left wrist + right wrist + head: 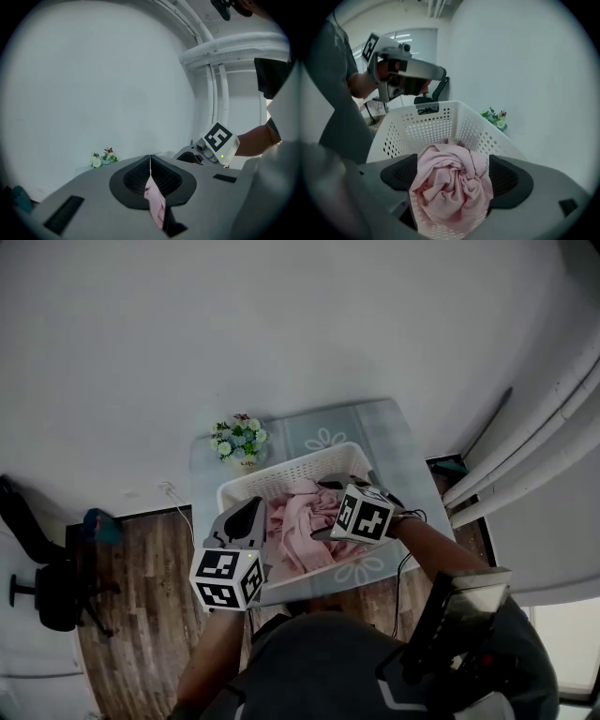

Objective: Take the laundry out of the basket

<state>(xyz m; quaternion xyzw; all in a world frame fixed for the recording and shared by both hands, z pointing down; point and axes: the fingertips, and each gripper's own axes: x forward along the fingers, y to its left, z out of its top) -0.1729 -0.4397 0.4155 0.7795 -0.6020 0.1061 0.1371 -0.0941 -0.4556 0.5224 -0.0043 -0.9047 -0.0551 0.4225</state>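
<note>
Right gripper: jaws flung wide, nothing in them, tipped down over the heap, lined up to straddle it for a big bite, I'd say
Pink laundry: one bunched knot, sitting between and just beyond the right gripper's pads, inside the basket; the pads don't look to be pressing on it
Left gripper: jaws clamped tight on a thin corner of the pink laundry, which pokes back out of the seam; probably pinning an edge so the heap can't slide away
Basket: white and perforated, its walls rising ahead of and round the right gripper
Table: pale top under the basket, below both grippers
Flowers: beyond the basket's far corner, well ahead of both grippers
Progress: nothing out yet
Next call: right jaws close on the thick of the knot, then both lift together so no tail snags the rim
</note>
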